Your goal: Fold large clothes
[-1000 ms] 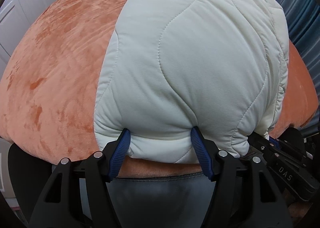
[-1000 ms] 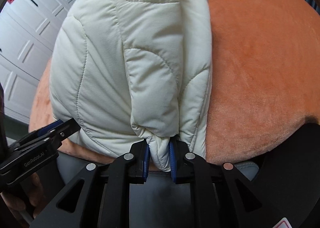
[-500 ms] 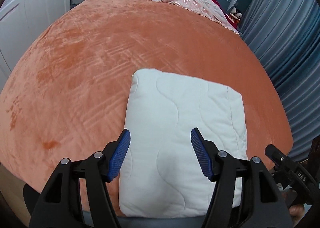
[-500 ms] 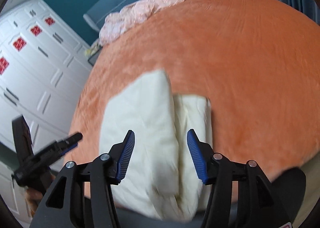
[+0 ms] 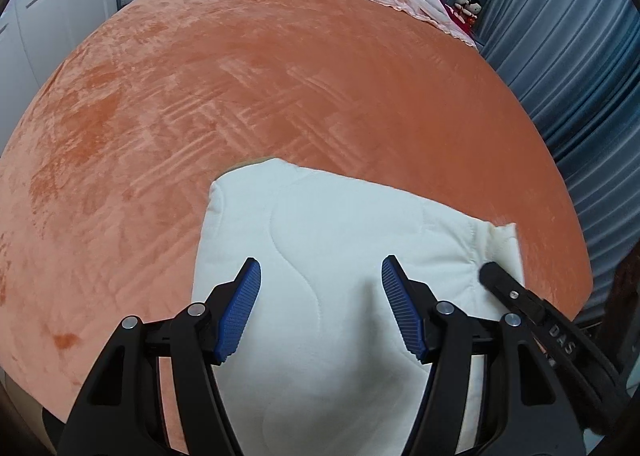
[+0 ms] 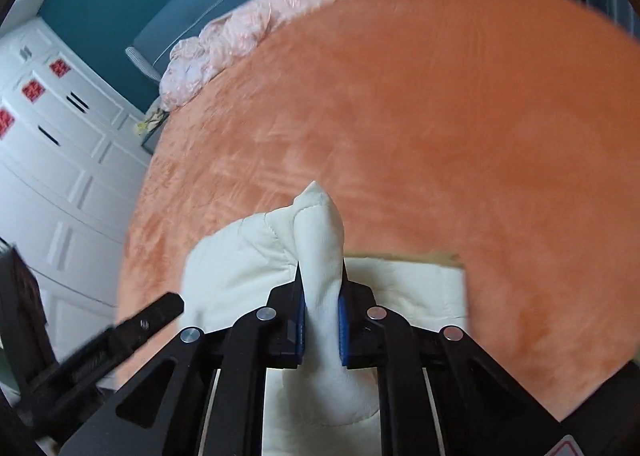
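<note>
We've got the right gripper (image 6: 322, 320) with jaws just closed on a raised ridge of the cream quilted jacket (image 5: 320, 256) running straight ahead, while our left gripper (image 5: 320, 310) hovers with jaws apart above its flat middle on the bed (image 5: 280, 95).

One quilted jacket (image 5: 320, 240) (cream), two grippers, one bed (image 5: 280, 75).

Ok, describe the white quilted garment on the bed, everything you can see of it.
The garment is cream-white, puffy and padded, stitched in wavy quilting lines. It lies folded into a thick rough rectangle near the close edge of the orange bed cover. The right tool has just closed on a raised fold of it, which stands up in a peak between the blue pads. The left tool is open above it, pads apart, not gripping. A small flap sticks out at one far corner.
</note>
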Motion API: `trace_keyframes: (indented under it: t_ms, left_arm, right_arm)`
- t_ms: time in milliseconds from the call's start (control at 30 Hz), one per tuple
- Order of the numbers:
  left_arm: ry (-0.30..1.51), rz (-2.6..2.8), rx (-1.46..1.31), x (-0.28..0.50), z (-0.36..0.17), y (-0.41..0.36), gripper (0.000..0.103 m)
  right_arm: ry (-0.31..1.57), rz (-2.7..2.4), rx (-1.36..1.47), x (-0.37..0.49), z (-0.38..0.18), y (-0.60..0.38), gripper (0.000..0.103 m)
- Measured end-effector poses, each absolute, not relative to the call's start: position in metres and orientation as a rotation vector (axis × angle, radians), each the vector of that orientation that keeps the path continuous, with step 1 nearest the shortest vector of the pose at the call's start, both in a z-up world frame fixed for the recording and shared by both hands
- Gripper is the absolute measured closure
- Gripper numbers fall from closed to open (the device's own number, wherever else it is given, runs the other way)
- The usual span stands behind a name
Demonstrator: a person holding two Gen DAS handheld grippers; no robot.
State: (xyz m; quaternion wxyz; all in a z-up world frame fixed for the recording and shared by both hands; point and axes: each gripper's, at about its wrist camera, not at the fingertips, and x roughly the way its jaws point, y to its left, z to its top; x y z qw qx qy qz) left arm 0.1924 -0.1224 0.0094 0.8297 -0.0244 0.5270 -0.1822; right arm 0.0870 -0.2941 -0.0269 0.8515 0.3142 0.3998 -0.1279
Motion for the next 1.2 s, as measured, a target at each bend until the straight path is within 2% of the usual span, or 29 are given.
trace_keyframes:
  t_ms: [133, 233, 467, 733, 1200]
  left_arm:
    - [1.146, -0.372, -0.014, 0.197, -0.018, -0.138, 0.043]
    - [1.096, -0.347, 0.059, 0.193, -0.03, -0.15, 0.042]
    - [1.076, -0.319, 0.096, 0.197, -0.06, -0.159, 0.04]
    - [1.054, -0.281, 0.117, 0.203, -0.085, -0.161, 0.033]
    - [1.004, -0.226, 0.152, 0.204, -0.102, -0.166, 0.028]
  right_arm:
    - [0.897, -0.322, 0.658, 0.09, -0.06, -0.311, 0.093]
    - [0.923, -0.341, 0.663, 0.092, -0.081, -0.32, 0.092]
    - [0.947, -0.344, 0.587, 0.098, -0.111, -0.316, 0.085]
    - [0.949, -0.343, 0.519, 0.111, -0.122, -0.309, 0.083]
    - [0.908, -0.342, 0.492, 0.118, -0.133, -0.307, 0.082]
